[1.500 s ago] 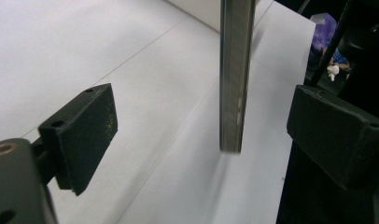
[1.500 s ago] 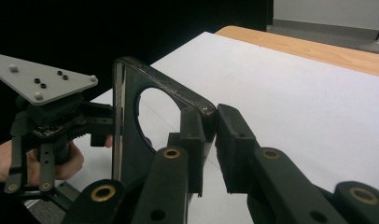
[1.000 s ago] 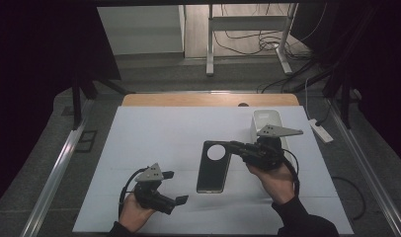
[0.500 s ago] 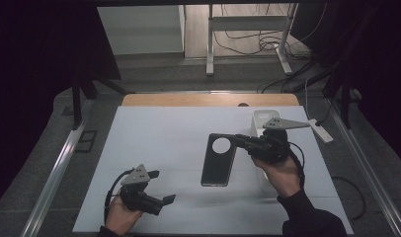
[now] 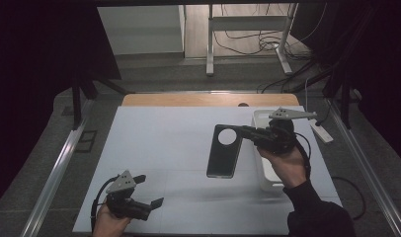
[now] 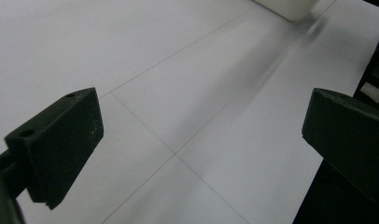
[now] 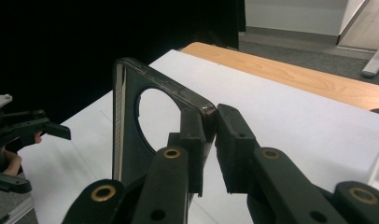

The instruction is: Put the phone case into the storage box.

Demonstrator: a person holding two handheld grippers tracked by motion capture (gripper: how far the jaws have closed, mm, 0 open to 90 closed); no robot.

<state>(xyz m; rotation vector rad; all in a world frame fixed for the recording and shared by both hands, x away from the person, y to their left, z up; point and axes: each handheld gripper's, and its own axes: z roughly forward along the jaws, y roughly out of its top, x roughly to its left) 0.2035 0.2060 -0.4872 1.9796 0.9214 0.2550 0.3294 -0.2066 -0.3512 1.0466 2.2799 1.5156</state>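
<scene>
Where white sheet covers worktop (image 5: 154, 148), wooden edge shows at far side. White tray (image 5: 267, 174) sits at right, partly under right hand (image 5: 287, 165). Black phone case (image 5: 224, 150) with round camera cutout held clear of sheet, just left of tray, one corner pinched by right gripper (image 7: 210, 140) fingers. Left gripper (image 5: 149, 190) low at near-left corner, fingers (image 6: 61, 144) spread wide, nothing between them.

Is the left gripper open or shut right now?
Open. In the left gripper view, the left gripper has its two black jaws standing wide apart, with bare white table between them and nothing held.
</scene>
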